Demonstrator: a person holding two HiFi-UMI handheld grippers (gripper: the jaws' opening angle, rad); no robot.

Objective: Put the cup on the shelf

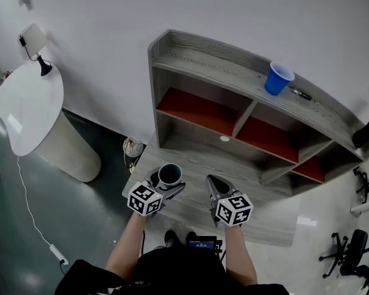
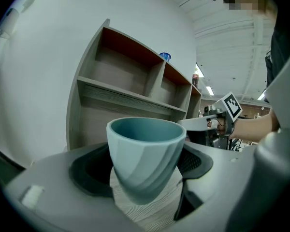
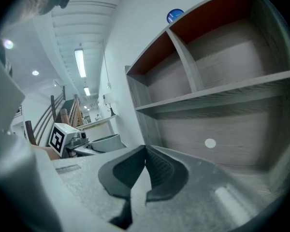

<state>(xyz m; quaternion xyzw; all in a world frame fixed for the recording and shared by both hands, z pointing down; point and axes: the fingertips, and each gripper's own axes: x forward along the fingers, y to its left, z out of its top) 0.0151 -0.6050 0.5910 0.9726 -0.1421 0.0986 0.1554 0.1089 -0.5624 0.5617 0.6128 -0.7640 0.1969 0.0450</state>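
Note:
A pale blue-grey cup [image 2: 146, 156] with a dark teal inside sits upright between the jaws of my left gripper [image 1: 166, 183], which is shut on it just above the lowest wooden ledge [image 1: 190, 217]. In the head view the cup [image 1: 170, 175] shows as a dark ring. My right gripper [image 1: 214, 184] hovers beside it to the right, shut with nothing between its pads [image 3: 147, 170]. The grey wooden shelf unit [image 1: 234, 106] with red-backed compartments stands in front against the white wall. The cup [image 3: 106, 143] and left gripper also show at the left of the right gripper view.
A blue plastic cup [image 1: 277, 78] stands on the shelf's top board beside a small dark pen-like object [image 1: 301, 94]. A white round table [image 1: 27, 106] with a lamp is at the left. Office chair bases [image 1: 350, 251] are at the right. A white cable runs over the floor.

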